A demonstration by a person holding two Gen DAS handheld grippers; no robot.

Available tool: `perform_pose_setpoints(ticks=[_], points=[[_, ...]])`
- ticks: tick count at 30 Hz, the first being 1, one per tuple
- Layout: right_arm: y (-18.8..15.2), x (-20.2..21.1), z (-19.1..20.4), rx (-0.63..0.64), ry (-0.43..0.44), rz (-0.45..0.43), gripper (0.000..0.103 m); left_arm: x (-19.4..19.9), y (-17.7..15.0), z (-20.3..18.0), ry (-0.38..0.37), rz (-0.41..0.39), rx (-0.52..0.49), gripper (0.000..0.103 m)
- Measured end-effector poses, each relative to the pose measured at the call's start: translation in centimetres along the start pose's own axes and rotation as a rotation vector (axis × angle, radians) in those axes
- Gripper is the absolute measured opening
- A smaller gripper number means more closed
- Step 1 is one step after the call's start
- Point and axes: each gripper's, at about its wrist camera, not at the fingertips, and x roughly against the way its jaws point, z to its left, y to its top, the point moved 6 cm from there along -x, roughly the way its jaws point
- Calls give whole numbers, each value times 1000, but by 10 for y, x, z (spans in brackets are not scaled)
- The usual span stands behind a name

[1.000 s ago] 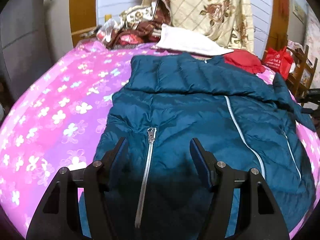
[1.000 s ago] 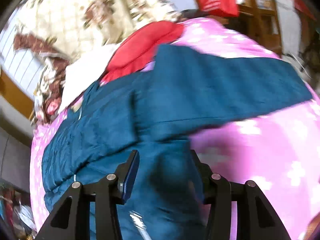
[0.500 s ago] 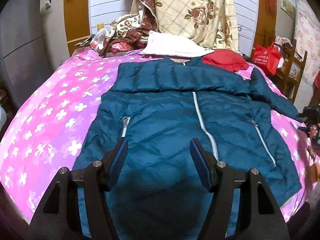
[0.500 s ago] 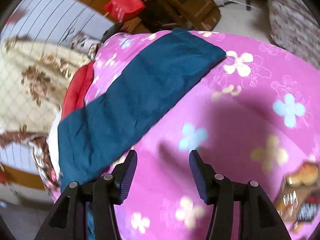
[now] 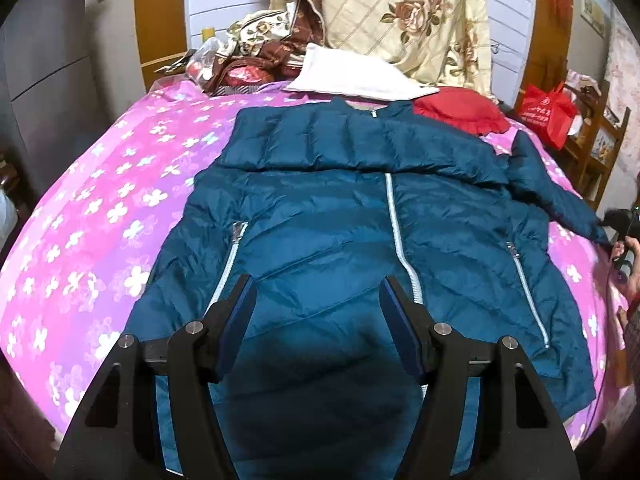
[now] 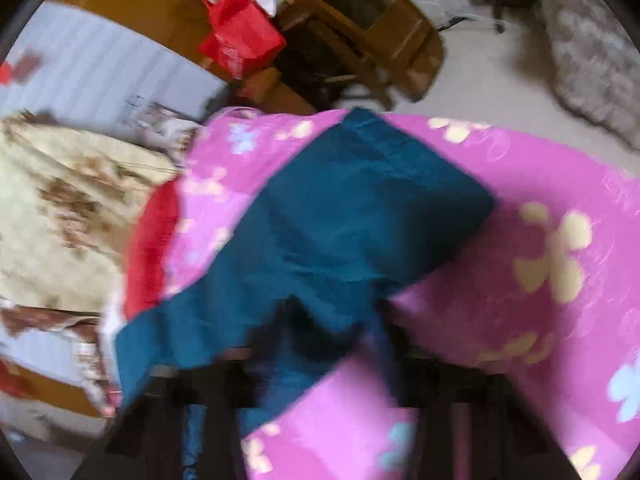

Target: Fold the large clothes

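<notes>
A teal puffer jacket (image 5: 340, 216) lies front up on the pink flowered bedspread (image 5: 100, 208), its left sleeve folded across the chest and silver zips showing. My left gripper (image 5: 317, 286) hovers open above the lower hem, nothing between its fingers. The jacket's right sleeve (image 6: 352, 208) stretches toward the bed's right edge. My right gripper (image 6: 320, 344) is blurred in its own view. Its jaws are closing on the sleeve's cuff, which bunches between them and hides most of the fingers. At the left wrist view's far right edge, that gripper (image 5: 618, 220) and a hand meet the cuff.
A white cloth (image 5: 352, 76), a red garment (image 5: 460, 110) and a floral quilt (image 5: 404, 16) lie piled at the headboard. A red bag (image 5: 546, 108) hangs on wooden shelving beside the bed's right edge. A grey cabinet (image 5: 48, 80) stands left.
The right gripper swung from over the bare bedspread onto the sleeve's cuff and its jaws came together on it. The left gripper stayed open, drawing back a little so more of the jacket shows.
</notes>
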Motion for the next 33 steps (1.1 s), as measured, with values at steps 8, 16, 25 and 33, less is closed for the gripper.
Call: perform_pose_setpoints(ticks=[8, 16, 25, 33], points=[[0, 59, 65, 311, -176, -155, 5, 5, -2, 18, 15, -8, 26, 64], [-37, 153, 213, 584, -50, -294, 5, 27, -8, 30, 27, -57, 9, 64], [-176, 199, 373, 840, 150, -252, 5, 15, 4, 53, 38, -91, 23, 64], [-327, 164, 457, 1035, 249, -104, 5, -10, 25, 89, 76, -132, 55, 64]])
